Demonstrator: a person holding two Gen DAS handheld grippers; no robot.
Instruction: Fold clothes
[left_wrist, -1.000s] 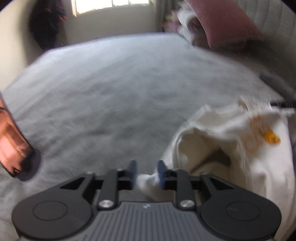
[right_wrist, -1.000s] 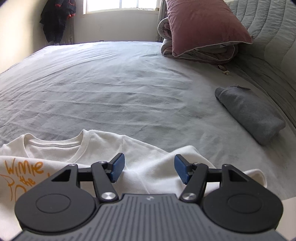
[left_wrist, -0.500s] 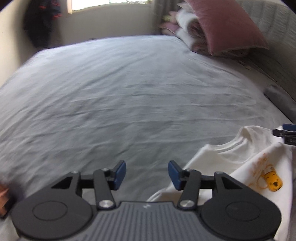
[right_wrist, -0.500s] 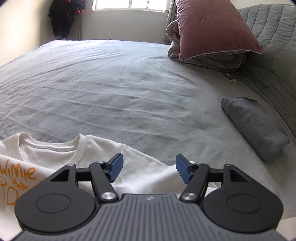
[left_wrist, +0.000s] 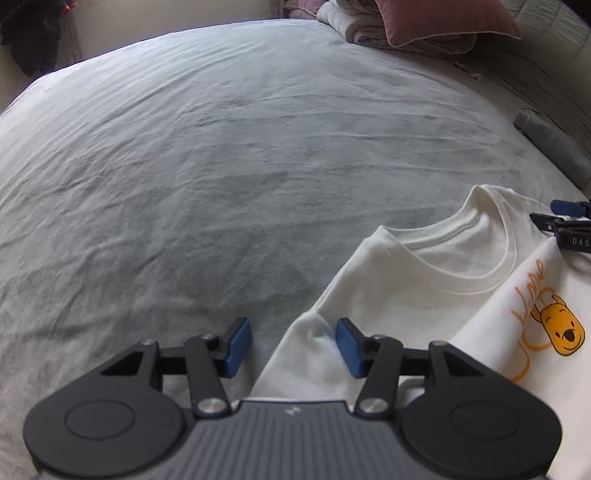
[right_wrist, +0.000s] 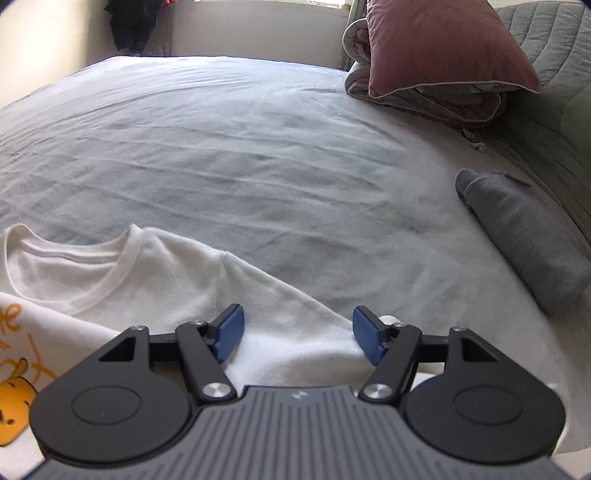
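White T-shirt (left_wrist: 417, 295) lay flat on bed (left_wrist: 221, 166). Left gripper (left_wrist: 293, 347) gaped over its sleeve edge; right gripper (right_wrist: 297, 339), jaws opening, straddled the other sleeve.

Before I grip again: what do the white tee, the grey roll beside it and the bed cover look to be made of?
White tee: soft knit, likely cotton jersey, matte, with a ribbed collar and a flat orange-yellow print. Grey roll: thicker matte knit or fleece, slightly fuzzy; the exact fabric is unclear. Bed cover: thin woven sheet, matte, with fine wrinkles all over.
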